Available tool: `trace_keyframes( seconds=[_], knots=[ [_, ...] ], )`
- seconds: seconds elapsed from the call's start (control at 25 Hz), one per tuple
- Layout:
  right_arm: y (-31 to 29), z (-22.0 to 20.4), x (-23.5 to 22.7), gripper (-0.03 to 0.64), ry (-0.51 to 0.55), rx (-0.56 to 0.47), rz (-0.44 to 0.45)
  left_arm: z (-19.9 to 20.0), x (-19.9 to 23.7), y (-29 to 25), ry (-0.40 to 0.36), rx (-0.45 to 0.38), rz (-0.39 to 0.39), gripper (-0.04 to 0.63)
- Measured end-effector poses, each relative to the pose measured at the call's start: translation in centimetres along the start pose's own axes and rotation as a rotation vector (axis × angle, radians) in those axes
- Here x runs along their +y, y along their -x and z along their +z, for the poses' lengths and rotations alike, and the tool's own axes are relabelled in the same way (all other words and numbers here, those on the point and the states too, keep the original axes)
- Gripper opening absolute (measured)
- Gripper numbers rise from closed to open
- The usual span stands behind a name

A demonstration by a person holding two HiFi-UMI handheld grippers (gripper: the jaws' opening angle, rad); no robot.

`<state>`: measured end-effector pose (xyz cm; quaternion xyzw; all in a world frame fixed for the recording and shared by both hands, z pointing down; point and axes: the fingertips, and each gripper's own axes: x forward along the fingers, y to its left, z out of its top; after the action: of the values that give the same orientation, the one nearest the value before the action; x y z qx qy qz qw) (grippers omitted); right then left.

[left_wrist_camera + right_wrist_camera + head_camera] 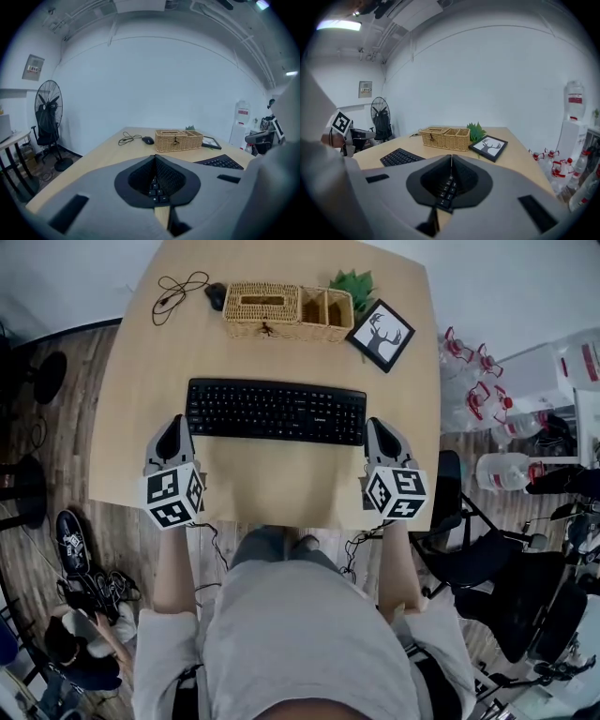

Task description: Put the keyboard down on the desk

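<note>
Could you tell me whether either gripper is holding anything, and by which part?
Nothing is held: the left gripper and right gripper have jaws shut empty, beside the keyboard lying on the desk.

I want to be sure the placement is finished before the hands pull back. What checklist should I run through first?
1. The keyboard lies flat on the desk: ok.
2. The left gripper has its jaws together, nothing held: ok.
3. The right gripper has its jaws together, nothing held: ok.
4. The keyboard sits apart from the wicker basket and picture frame: ok.
5. Both grippers clear of the keyboard's ends: cannot tell.
</note>
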<state>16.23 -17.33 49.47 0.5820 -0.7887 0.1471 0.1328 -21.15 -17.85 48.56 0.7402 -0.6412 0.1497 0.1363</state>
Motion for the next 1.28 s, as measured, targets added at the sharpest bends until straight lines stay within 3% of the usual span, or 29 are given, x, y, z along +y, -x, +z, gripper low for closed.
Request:
trace_keyframes(
  seconds=[0.12, 0.32, 0.64, 1.28],
  knots=[
    [1.5, 0.8, 0.6, 0.014, 0.021, -0.029, 0.006, 0.9, -1.1, 2.0, -0.045, -0.041, -0.002, 0.009],
    [3.9, 2.2, 1.3, 0.014, 0.053, -0.067, 0.020, 3.1, -2.6, 5.6, -0.010, -0.115, -0.015, 0.009],
    [8.1, 4.5, 2.2, 0.015, 0.115, -0.139, 0.041, 6.0, -4.4, 10.8, -0.030, -0.215, 0.003, 0.009],
    [17.5, 8.5, 3.1, 0.015, 0.100, -0.307, 0.063, 8.5, -7.9, 19.7, -0.060, -0.338, 0.028, 0.011]
  ],
)
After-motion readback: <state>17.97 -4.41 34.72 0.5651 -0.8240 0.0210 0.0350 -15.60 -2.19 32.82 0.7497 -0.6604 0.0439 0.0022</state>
